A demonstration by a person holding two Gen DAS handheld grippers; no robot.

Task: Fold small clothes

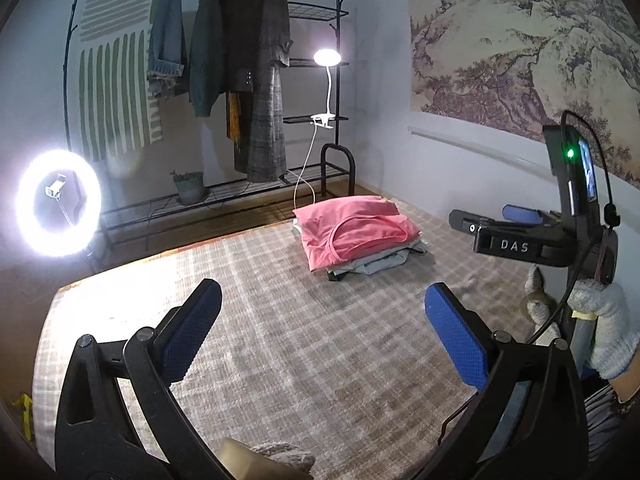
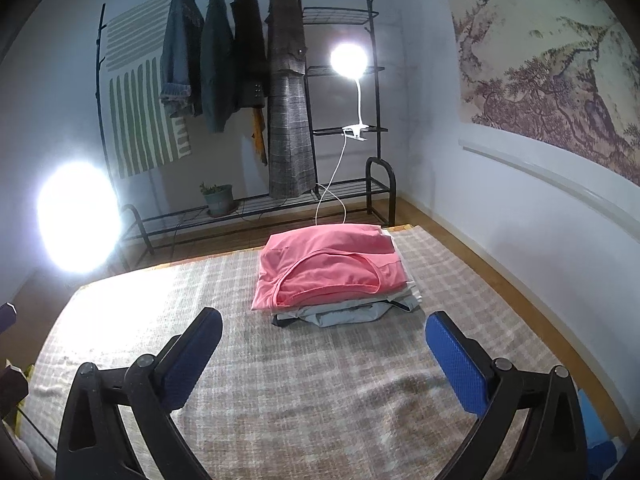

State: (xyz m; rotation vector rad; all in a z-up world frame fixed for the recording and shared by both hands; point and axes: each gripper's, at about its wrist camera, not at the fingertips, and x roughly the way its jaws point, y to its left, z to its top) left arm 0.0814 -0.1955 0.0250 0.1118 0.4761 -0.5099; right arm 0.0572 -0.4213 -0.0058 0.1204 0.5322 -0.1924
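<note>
Pink cloth tops the stack of folded clothes (image 2: 334,280), which sits on the far part of the checked blanket (image 2: 280,380), a little right of centre, with grey and pale pieces under the pink top (image 2: 328,274). Both claws are released and hold nothing: the left gripper (image 1: 322,328) hangs over bare blanket on the near side, its blue pads wide apart, and the right gripper (image 2: 324,354) hovers just short of the stack, jaws equally wide. From the left camera the right gripper shows at the right edge, carried by a gloved hand (image 1: 604,332).

No unfolded garment lies on the blanket between the grippers and the stack, so the step in hand looks like fetching the next piece, or the work may be nearly finished. To do it well, bring a new garment down onto the open near area, well apart from the stack, spread it flat before pinching, and take hold at seams or corners so one layer lifts cleanly. Keep the jaws clear of the pink top's loose neckline, which could snag and drag the pile askew.
</note>
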